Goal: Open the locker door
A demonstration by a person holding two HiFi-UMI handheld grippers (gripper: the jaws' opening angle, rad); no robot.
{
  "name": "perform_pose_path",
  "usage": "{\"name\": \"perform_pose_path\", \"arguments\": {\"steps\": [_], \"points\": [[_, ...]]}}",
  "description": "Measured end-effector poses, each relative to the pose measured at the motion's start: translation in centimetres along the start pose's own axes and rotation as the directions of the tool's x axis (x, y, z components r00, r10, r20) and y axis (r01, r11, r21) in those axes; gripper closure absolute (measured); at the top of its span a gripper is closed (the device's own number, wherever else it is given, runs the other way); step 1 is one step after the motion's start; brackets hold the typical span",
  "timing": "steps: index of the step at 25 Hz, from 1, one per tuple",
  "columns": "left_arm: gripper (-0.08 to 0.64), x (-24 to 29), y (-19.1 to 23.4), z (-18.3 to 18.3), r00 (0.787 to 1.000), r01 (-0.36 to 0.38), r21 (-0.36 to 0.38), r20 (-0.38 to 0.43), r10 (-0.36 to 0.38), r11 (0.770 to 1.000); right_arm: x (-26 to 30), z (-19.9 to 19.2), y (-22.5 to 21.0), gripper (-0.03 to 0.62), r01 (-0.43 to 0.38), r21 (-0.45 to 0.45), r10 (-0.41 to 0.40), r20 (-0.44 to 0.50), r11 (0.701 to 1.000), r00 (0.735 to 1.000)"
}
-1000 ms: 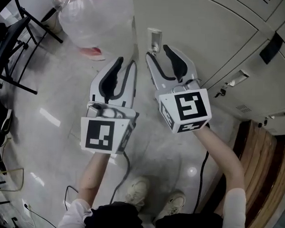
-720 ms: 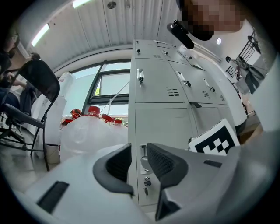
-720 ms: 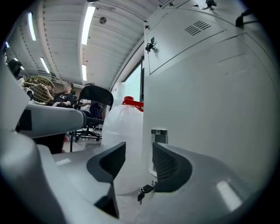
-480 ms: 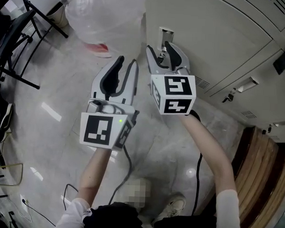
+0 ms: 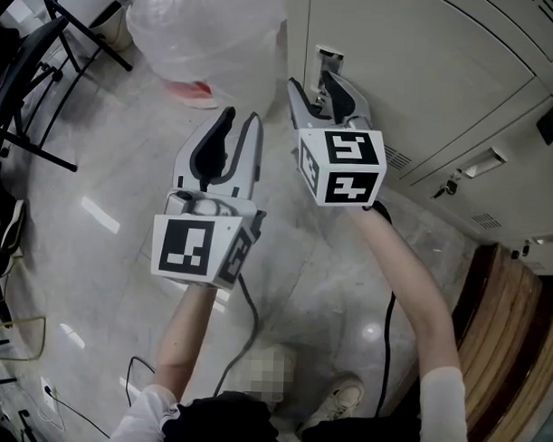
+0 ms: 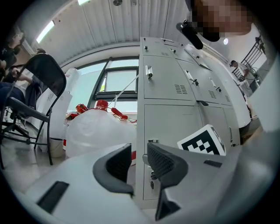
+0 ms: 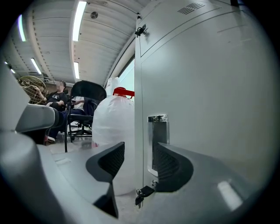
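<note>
The grey locker door (image 5: 409, 66) is shut. Its chrome recessed handle (image 5: 329, 56) sits by the door's left edge, and a small key (image 7: 144, 192) hangs below the handle (image 7: 158, 140). My right gripper (image 5: 311, 83) is open and wide, its tips just short of the handle; in the right gripper view the door edge and handle show between the pads of the right gripper (image 7: 138, 162), which hold nothing. My left gripper (image 5: 241, 124) hangs to the left over the floor, open a little and empty. In the left gripper view, the left gripper (image 6: 139, 159) faces the same door (image 6: 170, 127).
A big translucent plastic bag (image 5: 202, 32) stands on the floor left of the lockers. A black chair (image 5: 37, 71) is at far left. More locker doors with handles (image 5: 482, 164) run to the right, beside a wooden panel (image 5: 517, 342). A cable (image 5: 245, 332) trails over the floor.
My right gripper has moved forward and up to the handle and its jaws have spread wider. The left gripper has shifted only slightly.
</note>
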State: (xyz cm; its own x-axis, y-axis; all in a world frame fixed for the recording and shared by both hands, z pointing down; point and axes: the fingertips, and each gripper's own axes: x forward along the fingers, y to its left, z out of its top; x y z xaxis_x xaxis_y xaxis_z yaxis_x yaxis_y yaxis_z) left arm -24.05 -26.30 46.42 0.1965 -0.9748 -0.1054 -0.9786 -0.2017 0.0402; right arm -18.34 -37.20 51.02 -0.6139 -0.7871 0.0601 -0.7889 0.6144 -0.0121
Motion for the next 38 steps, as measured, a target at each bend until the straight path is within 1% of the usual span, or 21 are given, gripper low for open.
{"name": "perform_pose_path", "arguments": {"steps": [4,8,13,16,21,23,30,32,34,36,38], "points": [[0.46,0.0,0.1,0.0,1.0,0.005,-0.002,0.003,-0.005,1.0,0.3,0.2,0.0,0.399,-0.022,0.016,0.022,-0.006,1.0,1.0],[0.46,0.0,0.4,-0.1,1.0,0.007,-0.006,0.009,-0.007,1.0,0.3,0.3,0.1,0.399,-0.028,0.012,0.028,-0.003,1.0,1.0],[0.46,-0.4,0.7,-0.4,1.0,0.009,-0.043,0.005,-0.008,0.999,-0.4,0.2,0.8,0.399,-0.069,0.006,0.069,-0.008,0.998,0.998],[0.448,-0.6,0.9,-0.8,1.0,0.007,-0.059,-0.024,-0.008,0.998,-1.1,0.2,1.5,0.403,-0.102,0.011,0.102,-0.024,0.995,0.994],[0.426,-0.7,-0.1,-0.2,0.999,0.053,-0.07,-0.011,-0.053,0.996,-3.4,0.0,2.8,0.442,-0.161,0.024,0.162,-0.019,0.987,0.987],[0.419,-1.0,-1.0,-0.3,0.997,0.073,-0.066,-0.017,-0.074,0.995,-4.6,-0.1,3.3,0.463,-0.175,0.015,0.176,-0.015,0.984,0.984],[0.419,-2.1,-2.9,-0.7,0.984,0.167,-0.065,-0.053,-0.171,0.984,-8.0,-0.5,5.1,0.495,-0.206,-0.006,0.206,-0.056,0.978,0.977],[0.419,-2.4,-3.3,-0.5,0.981,0.179,-0.065,-0.061,-0.182,0.982,-9.0,-0.6,5.3,0.511,-0.207,-0.004,0.206,-0.065,0.978,0.976],[0.419,-2.8,-3.7,-0.2,0.98,0.186,-0.066,-0.063,-0.19,0.98,-10.1,-0.6,5.4,0.543,-0.208,0.0,0.207,-0.065,0.978,0.976],[0.419,-3.2,-4.7,-0.2,0.973,0.218,-0.06,-0.065,-0.222,0.974,-11.3,-0.6,5.6,0.555,-0.218,-0.004,0.217,-0.068,0.976,0.974],[0.419,-3.6,-6.0,-0.4,0.959,0.272,-0.047,-0.064,-0.275,0.961,-12.5,-0.7,5.8,0.555,-0.23,-0.012,0.229,-0.075,0.973,0.971]]}}
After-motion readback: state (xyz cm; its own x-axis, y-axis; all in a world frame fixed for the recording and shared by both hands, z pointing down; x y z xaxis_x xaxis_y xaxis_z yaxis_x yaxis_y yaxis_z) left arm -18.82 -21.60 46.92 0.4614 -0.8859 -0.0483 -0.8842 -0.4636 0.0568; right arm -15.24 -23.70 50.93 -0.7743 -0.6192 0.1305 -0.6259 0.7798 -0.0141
